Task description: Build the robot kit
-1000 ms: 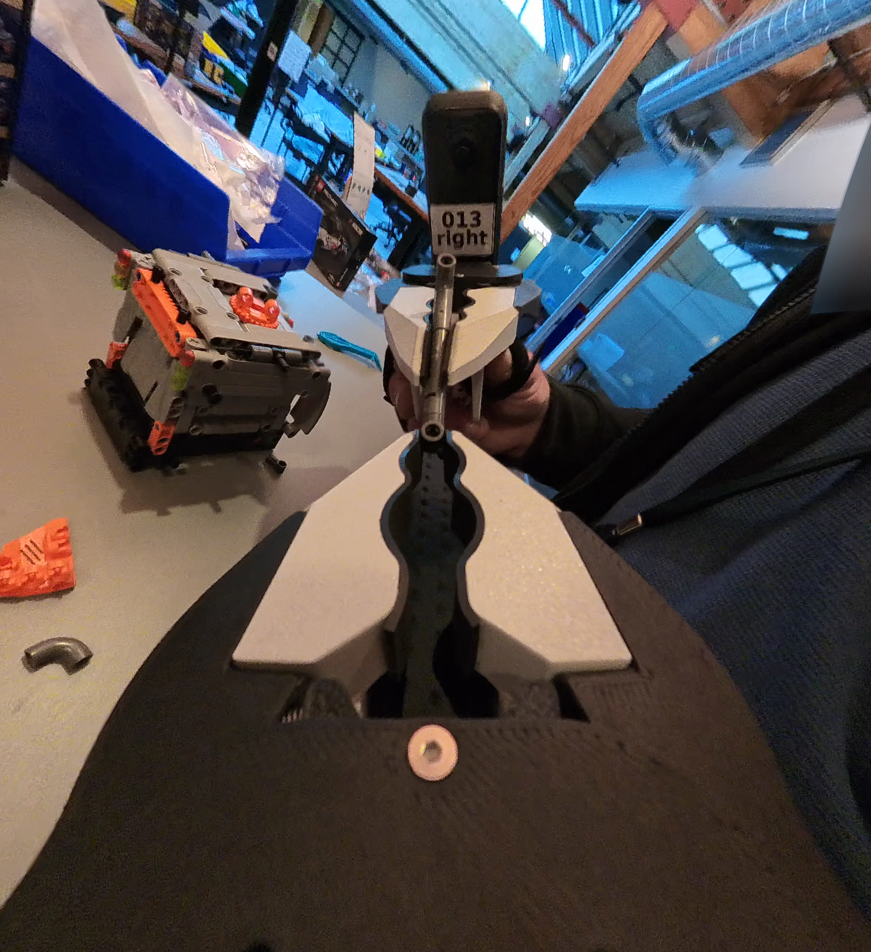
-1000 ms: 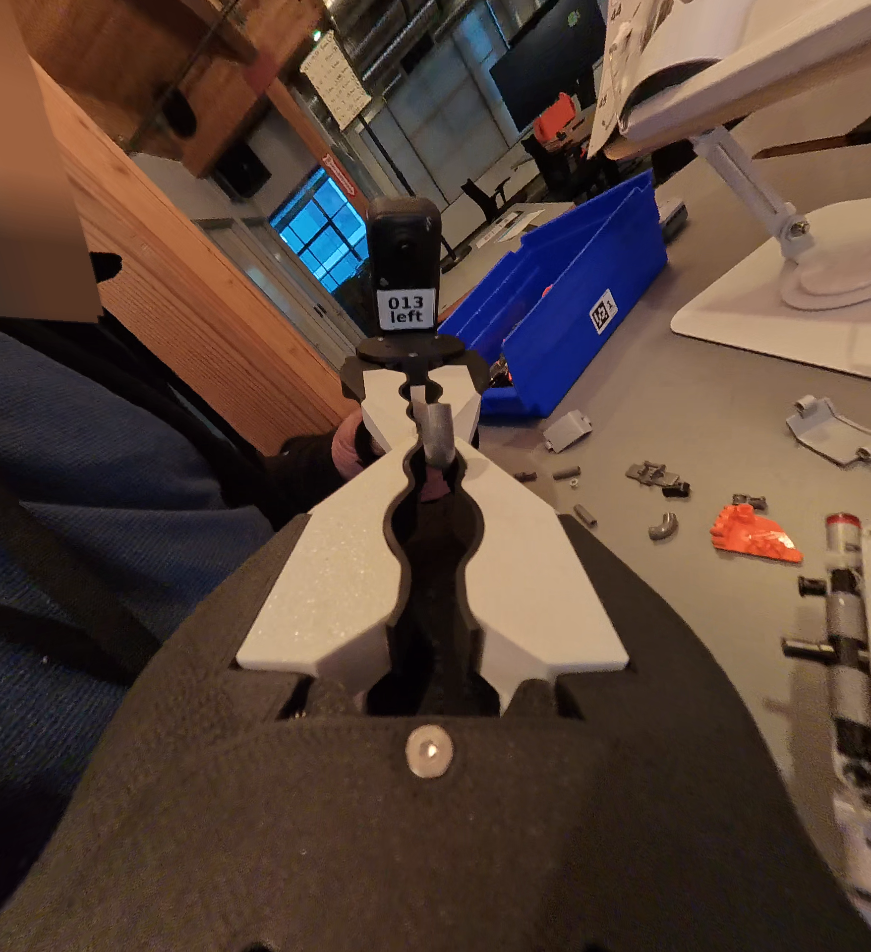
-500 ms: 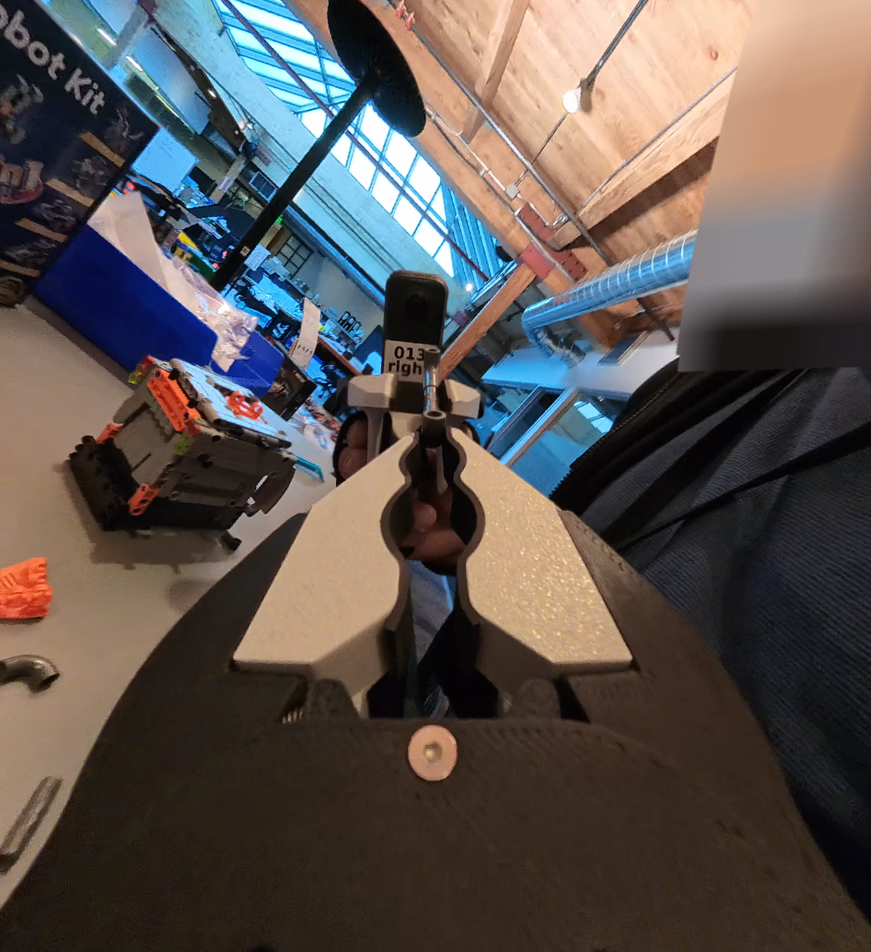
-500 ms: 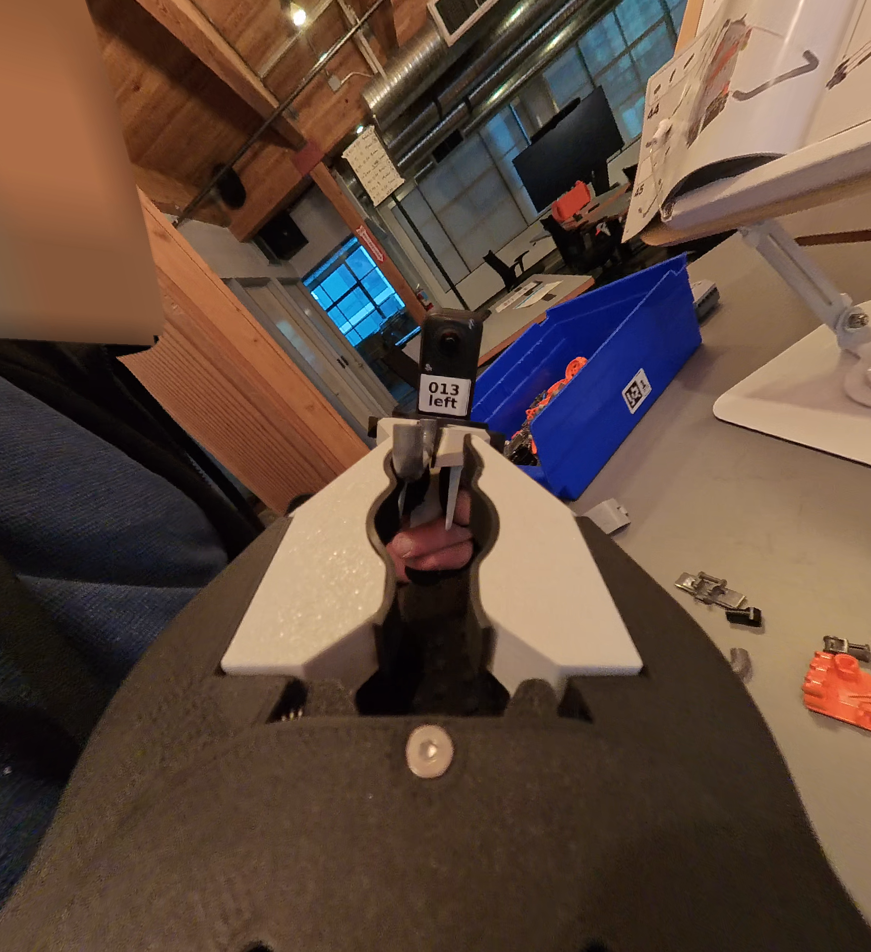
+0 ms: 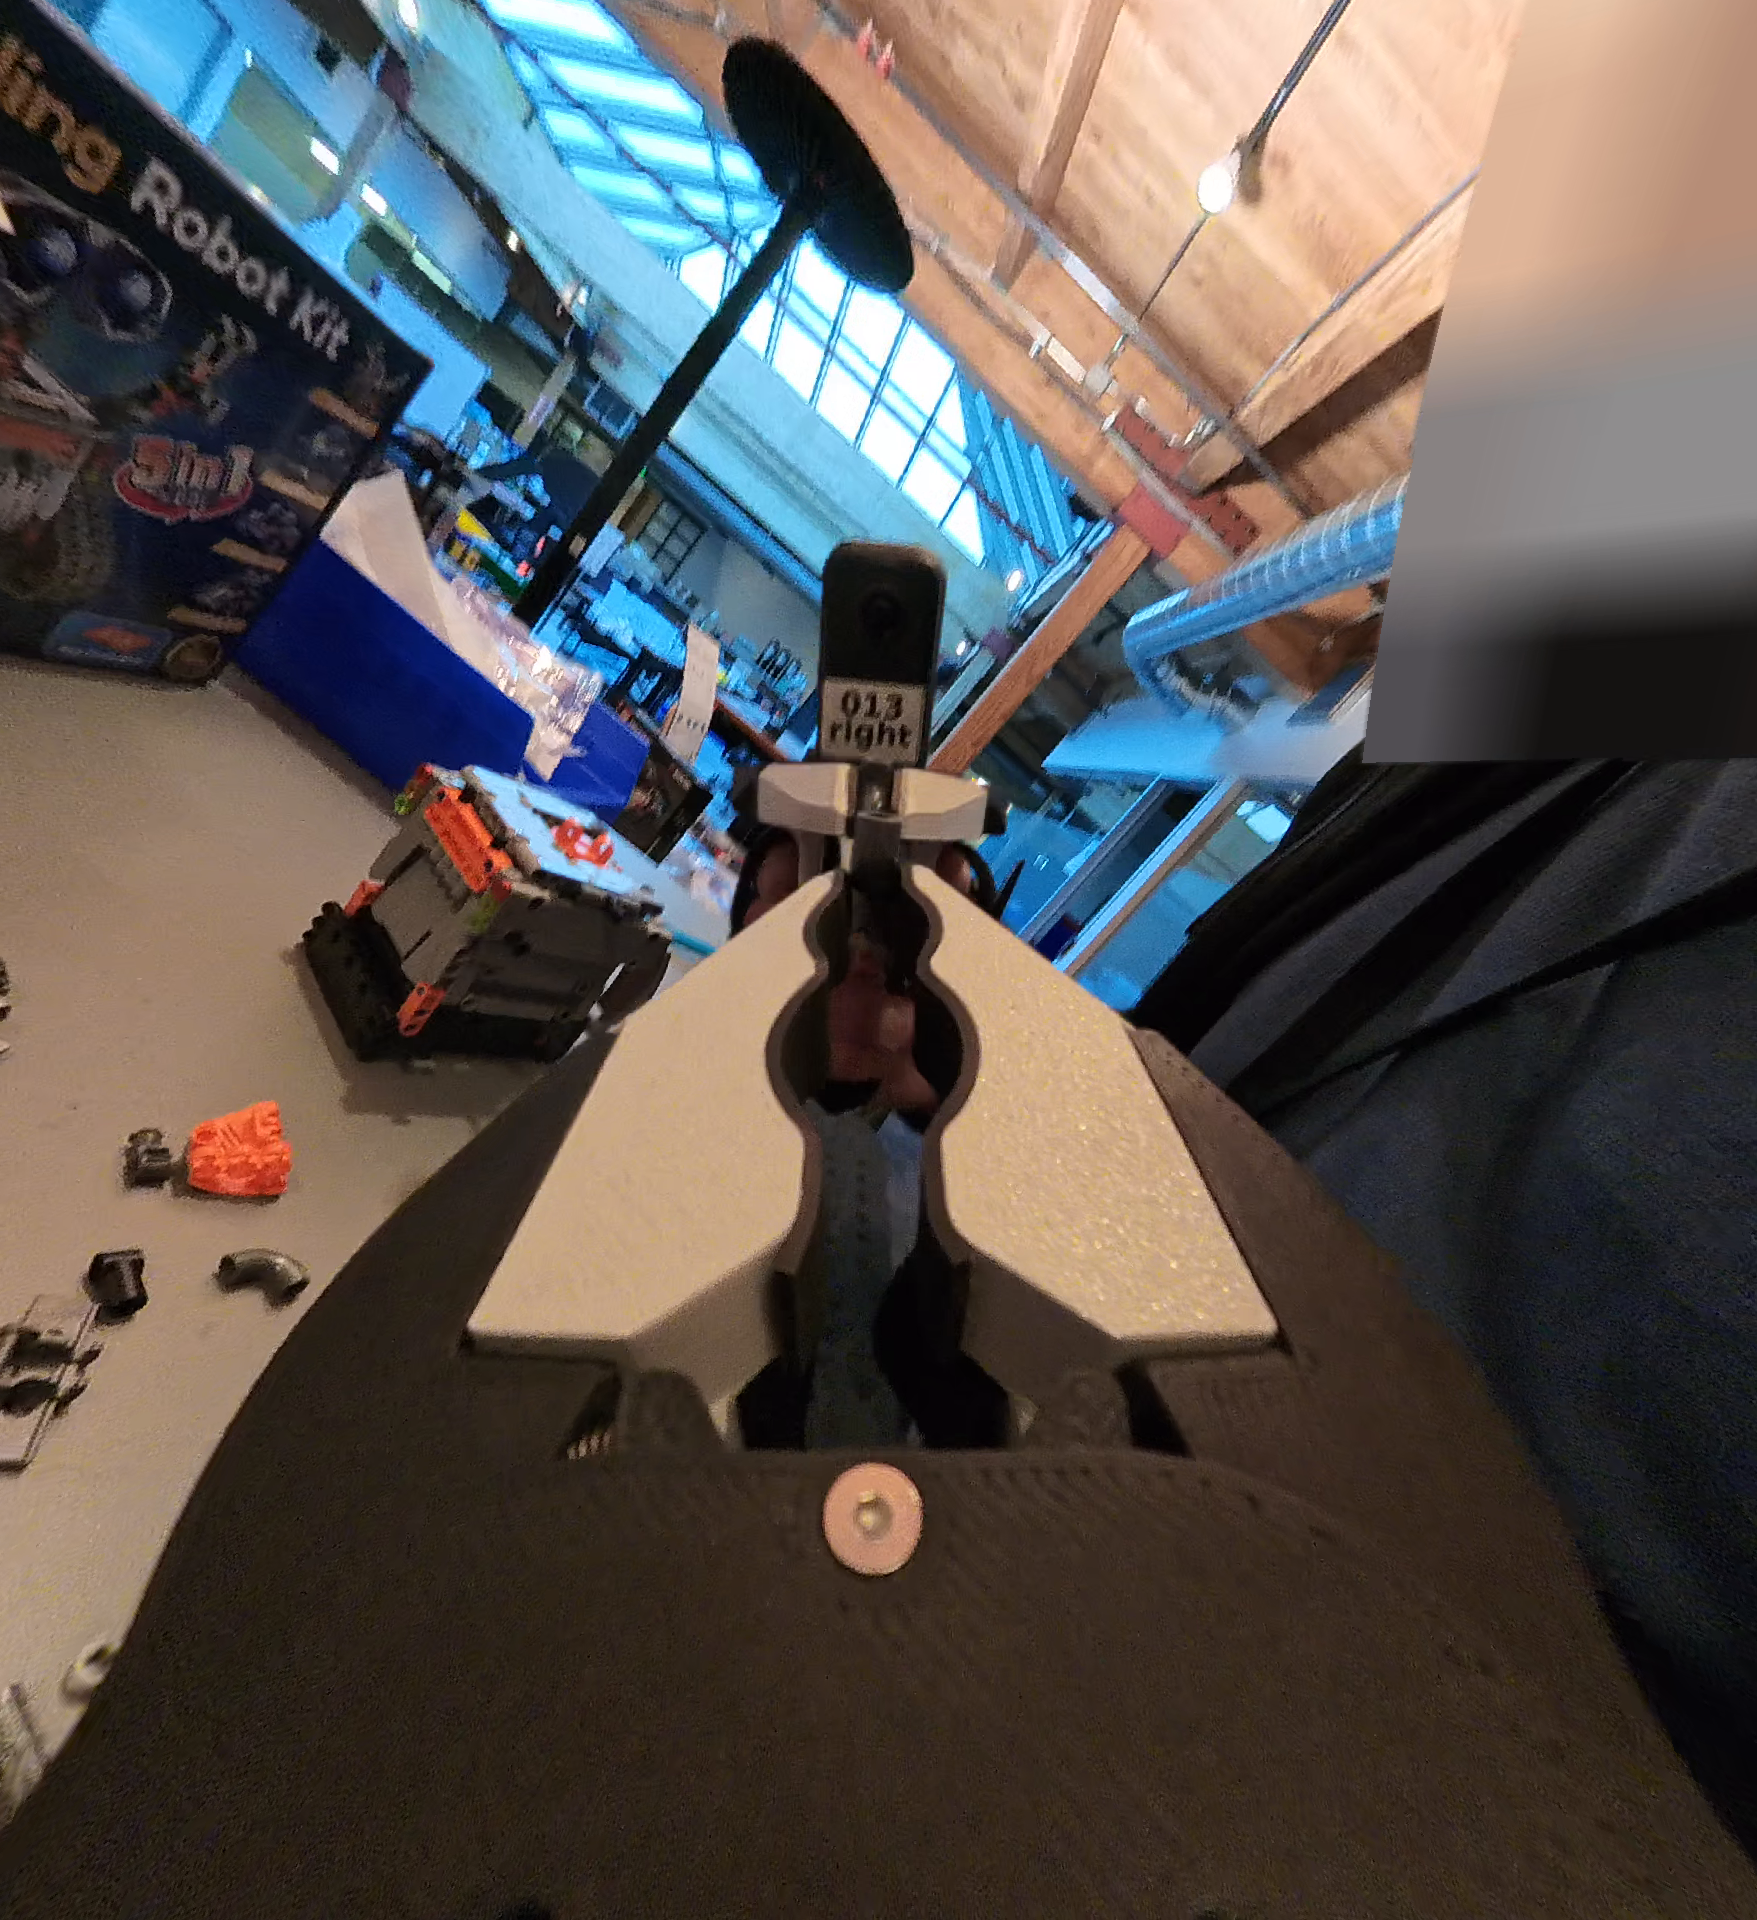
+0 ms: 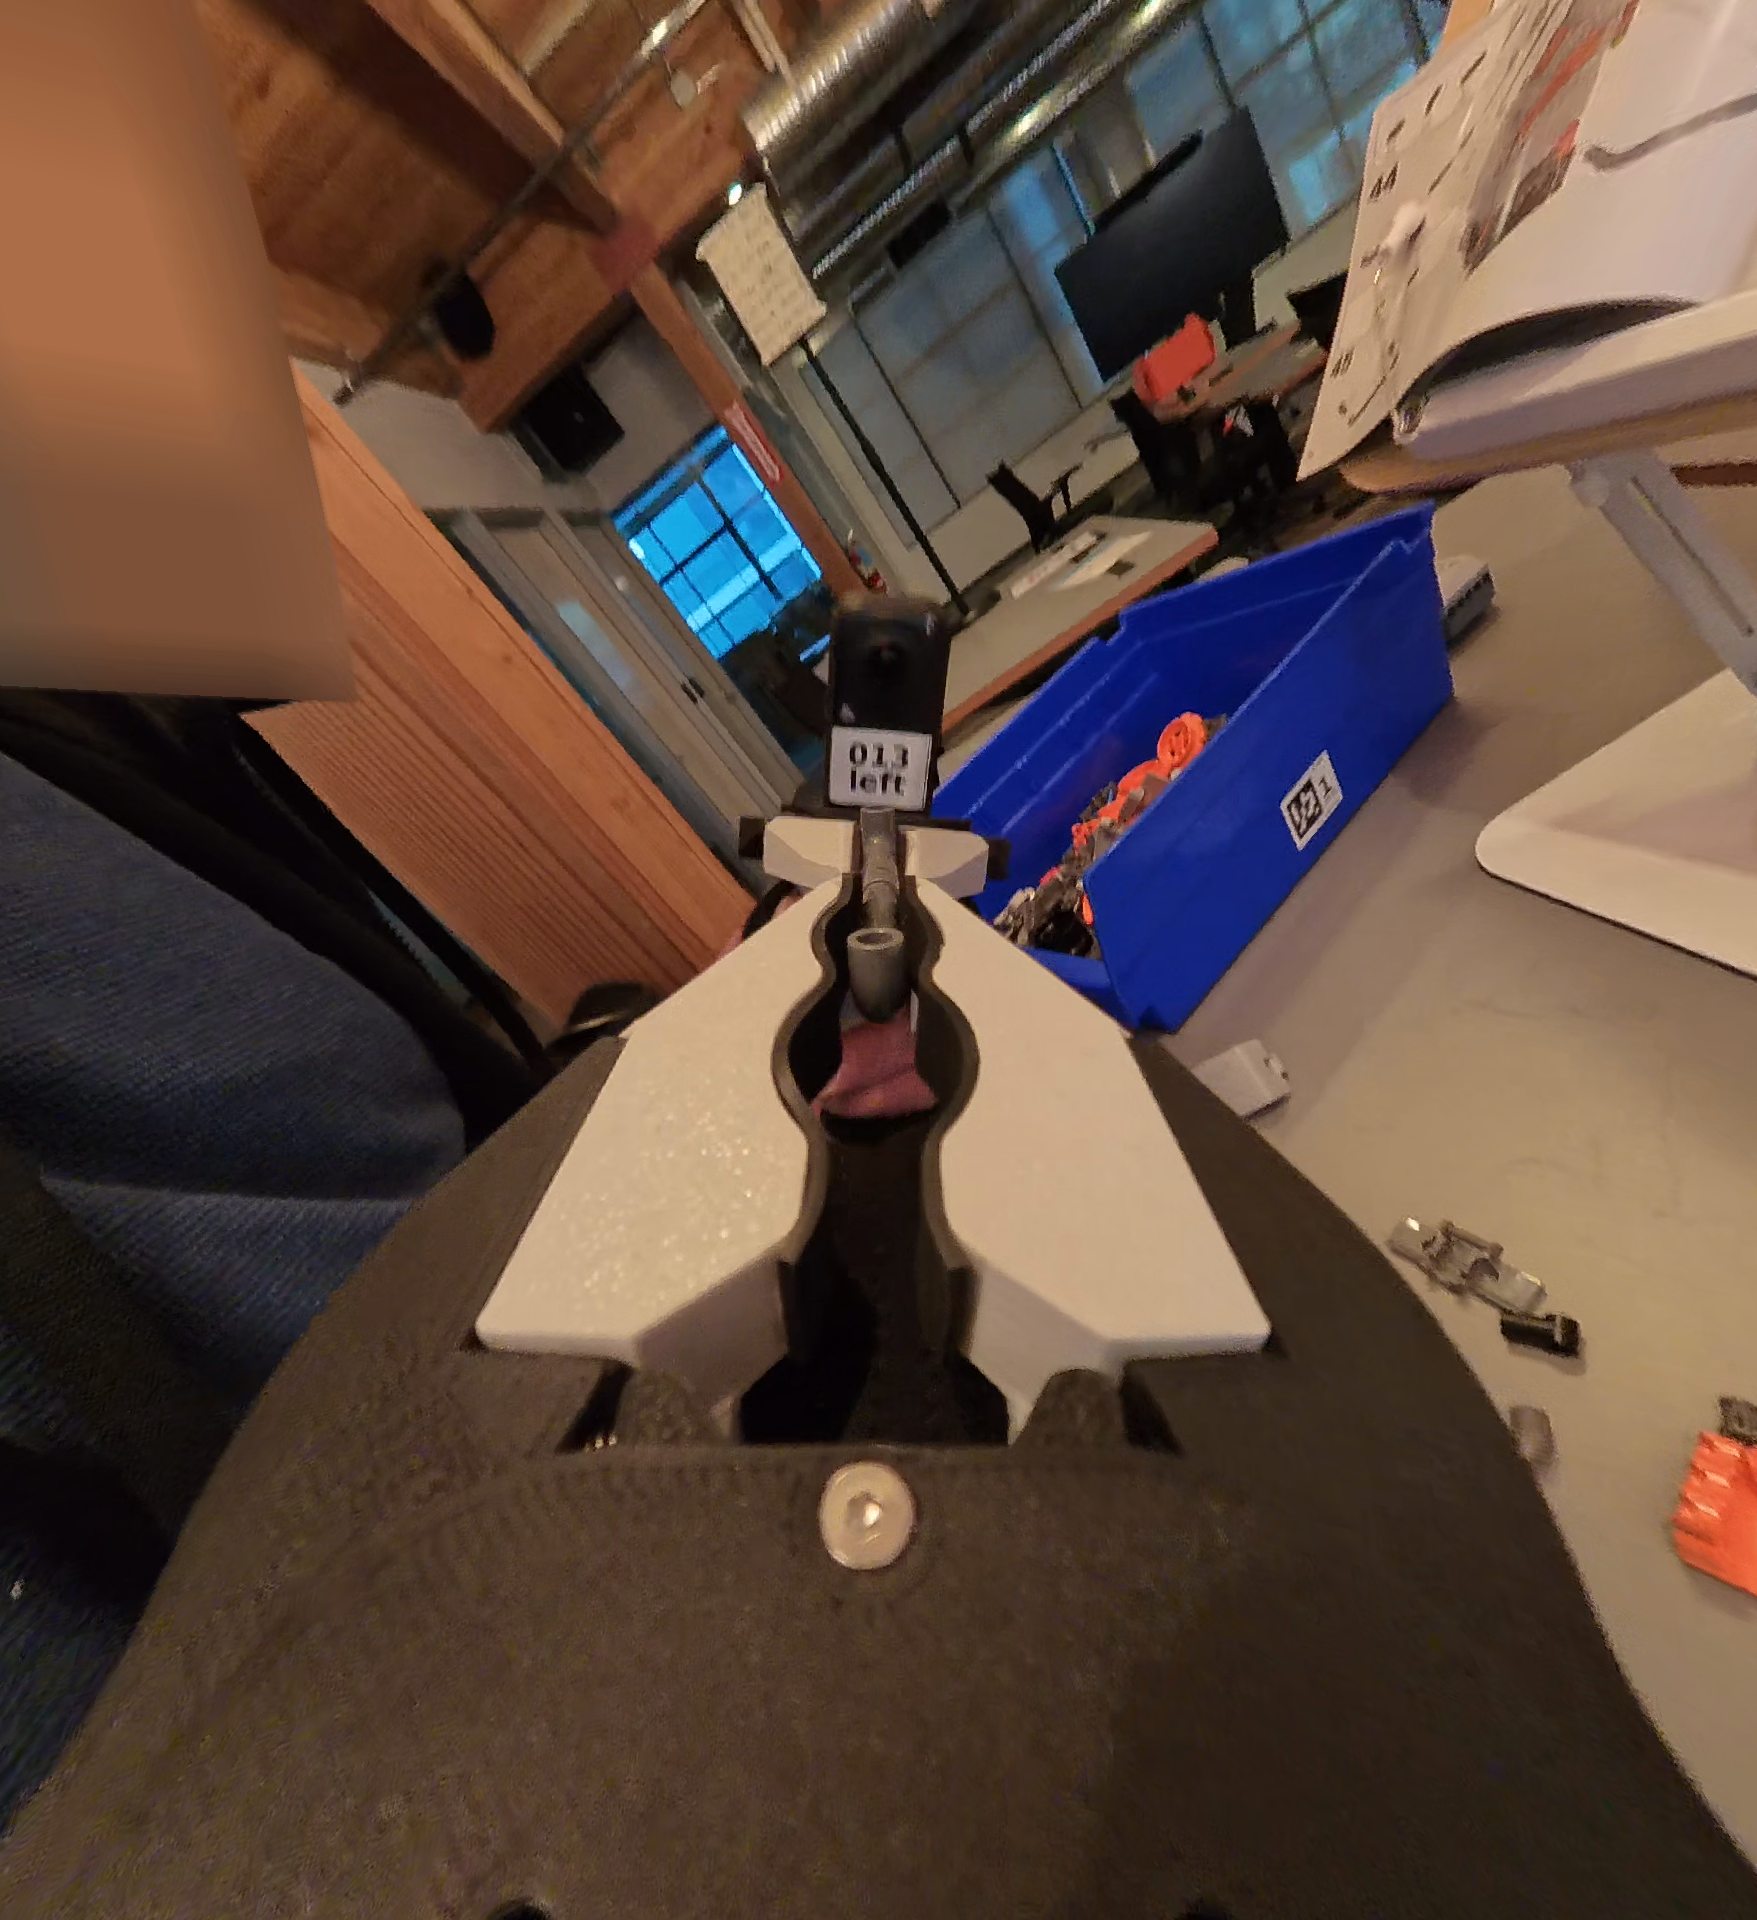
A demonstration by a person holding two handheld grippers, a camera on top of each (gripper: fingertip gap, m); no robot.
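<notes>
Rod (image 6: 876, 961), grey tube end, held in air between facing tongs, near person's blue jacket; left gripper (image 5: 869, 894) closed on one end, right gripper (image 6: 874, 899) closed on other

Blue bin (image 6: 1269, 727) on table (image 5: 126, 831): orange and grey parts (image 6: 1144, 779) inside

Table: grey-orange model (image 5: 479, 935), orange piece (image 5: 235, 1148), grey elbow (image 5: 266, 1270), small dark bits; booklet (image 6: 1580, 208) on white stand

Room: wooden ceiling, large windows
</notes>
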